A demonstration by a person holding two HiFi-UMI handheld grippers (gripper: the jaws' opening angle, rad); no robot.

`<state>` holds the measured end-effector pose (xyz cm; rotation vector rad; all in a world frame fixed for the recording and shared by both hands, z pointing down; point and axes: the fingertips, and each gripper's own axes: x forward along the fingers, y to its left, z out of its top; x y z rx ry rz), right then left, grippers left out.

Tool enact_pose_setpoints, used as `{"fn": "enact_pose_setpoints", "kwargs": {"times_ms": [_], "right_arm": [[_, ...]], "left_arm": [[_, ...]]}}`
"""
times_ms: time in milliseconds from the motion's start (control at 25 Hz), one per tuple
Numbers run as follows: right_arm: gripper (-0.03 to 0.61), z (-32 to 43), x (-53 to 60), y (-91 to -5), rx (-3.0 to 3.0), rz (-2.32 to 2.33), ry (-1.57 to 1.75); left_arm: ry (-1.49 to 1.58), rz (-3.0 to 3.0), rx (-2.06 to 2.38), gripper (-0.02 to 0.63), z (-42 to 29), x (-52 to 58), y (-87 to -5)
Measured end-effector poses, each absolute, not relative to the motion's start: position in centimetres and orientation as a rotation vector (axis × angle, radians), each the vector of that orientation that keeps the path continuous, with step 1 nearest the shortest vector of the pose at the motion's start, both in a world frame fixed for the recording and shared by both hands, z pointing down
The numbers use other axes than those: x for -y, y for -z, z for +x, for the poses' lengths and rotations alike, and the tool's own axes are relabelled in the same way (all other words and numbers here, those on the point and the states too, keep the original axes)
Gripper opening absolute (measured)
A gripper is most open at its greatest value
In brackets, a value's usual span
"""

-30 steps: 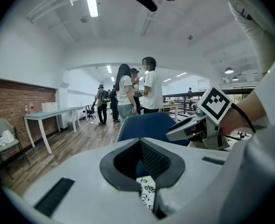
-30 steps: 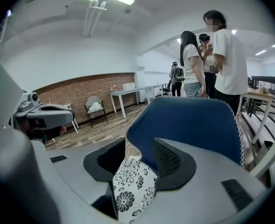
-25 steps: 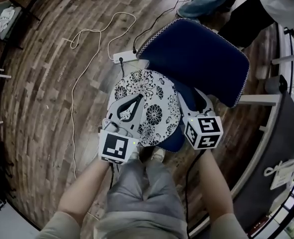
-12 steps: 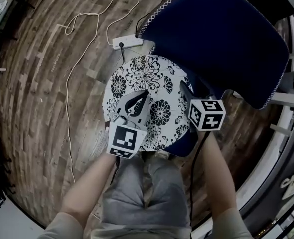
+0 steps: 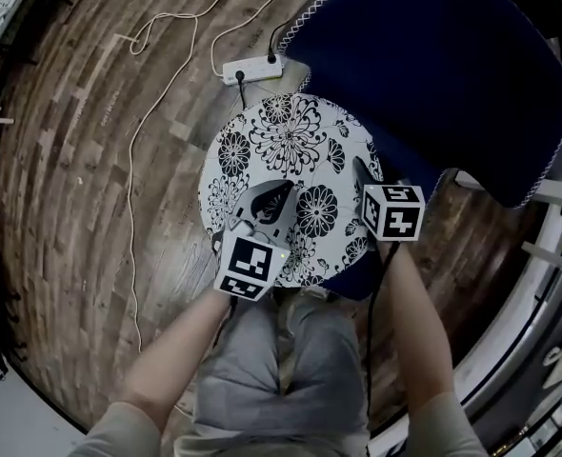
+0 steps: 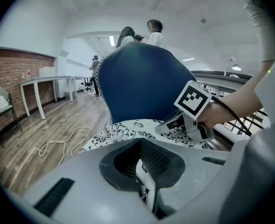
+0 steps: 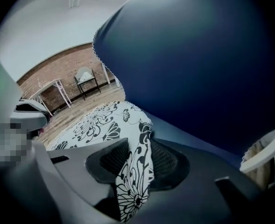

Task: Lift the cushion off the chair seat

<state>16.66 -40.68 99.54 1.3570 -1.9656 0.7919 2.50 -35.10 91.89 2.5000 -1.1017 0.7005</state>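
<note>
On the navy chair seat (image 5: 357, 276), in front of the backrest (image 5: 433, 74), sits the round black-and-white floral cushion (image 5: 291, 146). The left hand-held gripper (image 5: 267, 203) has the cushion's near rim in a narrow gap between its jaws, seemingly pinched. The right hand-held gripper (image 5: 362, 174) is closing on the right rim, with fabric squeezed between its pads.

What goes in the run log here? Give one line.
left gripper: shut on cushion edge | right gripper: jaws closing on cushion edge | cushion: over chair seat
</note>
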Motion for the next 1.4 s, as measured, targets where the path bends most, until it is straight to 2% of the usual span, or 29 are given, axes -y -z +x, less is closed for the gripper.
{"fn": "enact_pose_setpoints", "kwargs": {"times_ms": [120, 240, 720, 1000, 1400], "right_arm": [[0.053, 16.2, 40.4, -98.4, 1.981, 1.362, -0.754], [0.029, 15.3, 40.4, -96.1, 2.01, 1.376, -0.717], [0.017, 12.5, 38.6, -79.1, 2.181, 1.403, -0.432], [0.015, 10.7, 37.4, -62.9, 2.268, 1.46, -0.247], [0.015, 12.0, 32.6, -39.6, 2.362, 1.645, -0.041]], "left_arm": [[-0.694, 2.486, 1.102, 0.005, 2.1, 34.8, -91.5], [-0.678, 2.486, 1.121, 0.005, 1.6, 34.9, -89.7], [-0.599, 2.481, 1.22, 0.005, -1.0, 33.1, -78.0], [-0.523, 2.522, 1.279, 0.004, -3.6, 31.4, -66.7], [-0.34, 2.582, 1.376, 0.005, -5.9, 29.3, -47.7]]}}
